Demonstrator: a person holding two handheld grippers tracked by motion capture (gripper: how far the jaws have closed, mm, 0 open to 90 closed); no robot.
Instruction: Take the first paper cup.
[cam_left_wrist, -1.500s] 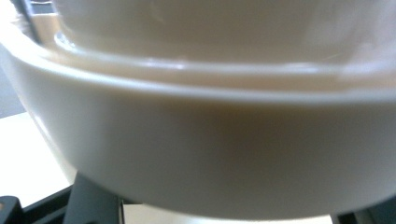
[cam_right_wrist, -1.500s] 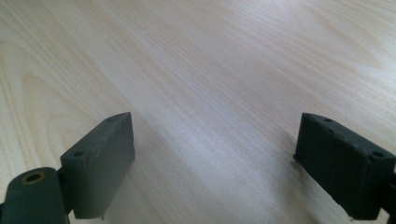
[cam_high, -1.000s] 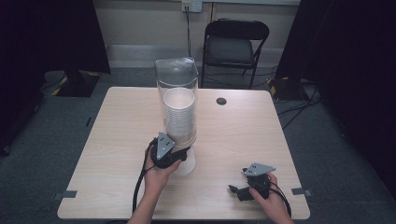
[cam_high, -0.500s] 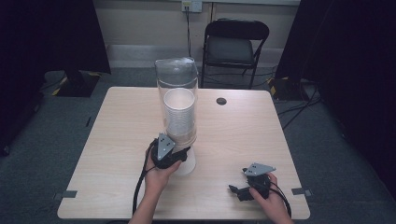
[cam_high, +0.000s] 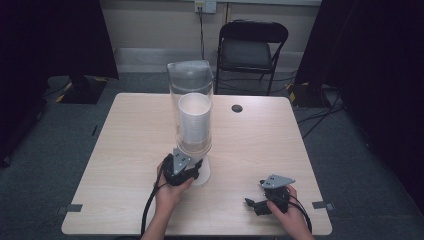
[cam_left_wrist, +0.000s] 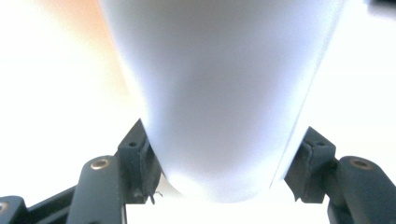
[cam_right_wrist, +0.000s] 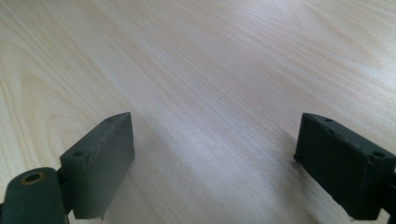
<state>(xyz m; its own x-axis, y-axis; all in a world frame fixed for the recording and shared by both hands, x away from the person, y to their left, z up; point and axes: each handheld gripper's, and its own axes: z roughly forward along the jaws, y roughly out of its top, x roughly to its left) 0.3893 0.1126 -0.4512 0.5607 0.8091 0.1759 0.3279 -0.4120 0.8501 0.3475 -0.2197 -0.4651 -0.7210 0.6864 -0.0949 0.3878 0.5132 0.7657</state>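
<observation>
near the right front edge of the pale wooden table (cam_high: 125, 150), the right hand-held gripper (cam_high: 255, 204) rests low in a hand, its jaws spread wide over bare wood with nothing between them. left of it and a little farther in, the left hand-held gripper (cam_high: 192, 167) has its jaws pressed against both sides of a white cup (cam_left_wrist: 215, 107) at the bottom of a tall clear cup dispenser (cam_high: 191, 107). the dispenser stands upright on a white base near the table's middle, a stack of white cups (cam_high: 194, 122) inside. beyond the table's far edge stands a black folding chair (cam_high: 252, 50).
</observation>
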